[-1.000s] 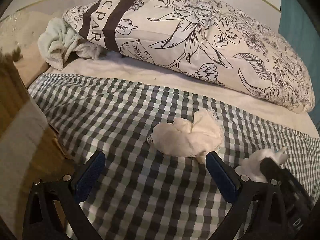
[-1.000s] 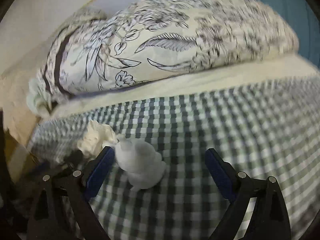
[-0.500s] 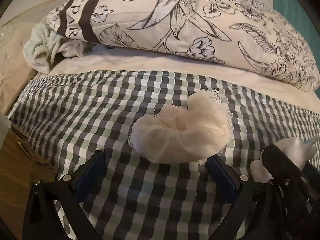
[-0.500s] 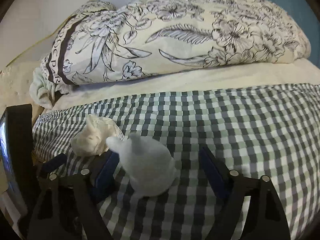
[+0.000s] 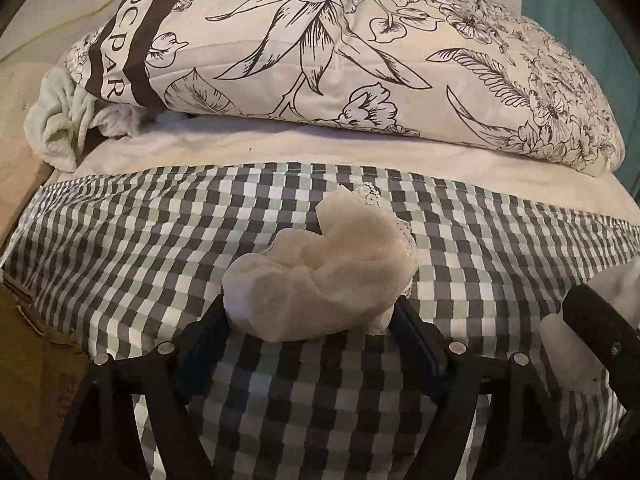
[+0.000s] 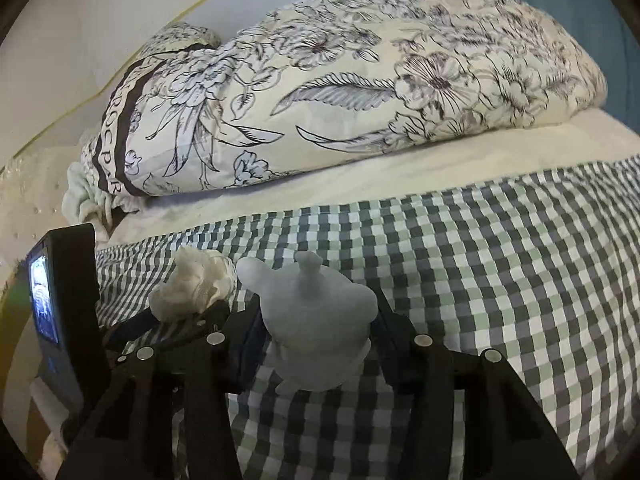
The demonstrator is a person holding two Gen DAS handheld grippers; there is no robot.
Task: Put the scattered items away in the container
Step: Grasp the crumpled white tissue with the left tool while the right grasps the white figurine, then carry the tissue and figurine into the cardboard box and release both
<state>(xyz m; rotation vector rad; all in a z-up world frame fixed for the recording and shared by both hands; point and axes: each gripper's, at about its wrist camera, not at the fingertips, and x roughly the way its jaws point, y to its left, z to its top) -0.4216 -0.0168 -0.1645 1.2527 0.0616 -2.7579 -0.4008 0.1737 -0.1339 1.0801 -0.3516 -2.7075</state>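
Note:
A crumpled cream lace-edged cloth lies on the checked blanket. My left gripper is shut on its near part. The cloth also shows in the right wrist view. A bunched pale grey-white cloth sits between the fingers of my right gripper, which is shut on it. That cloth and the right gripper's finger show at the right edge of the left wrist view. No container is clearly in view.
A large floral pillow lies across the head of the bed on a cream sheet. A pale green towel is bunched at its left end. Cardboard shows past the bed's left edge.
Both grippers moved forward onto their cloths and closed from wide open. The left jaws now pinch the cream cloth, the right jaws the grey-white cloth.

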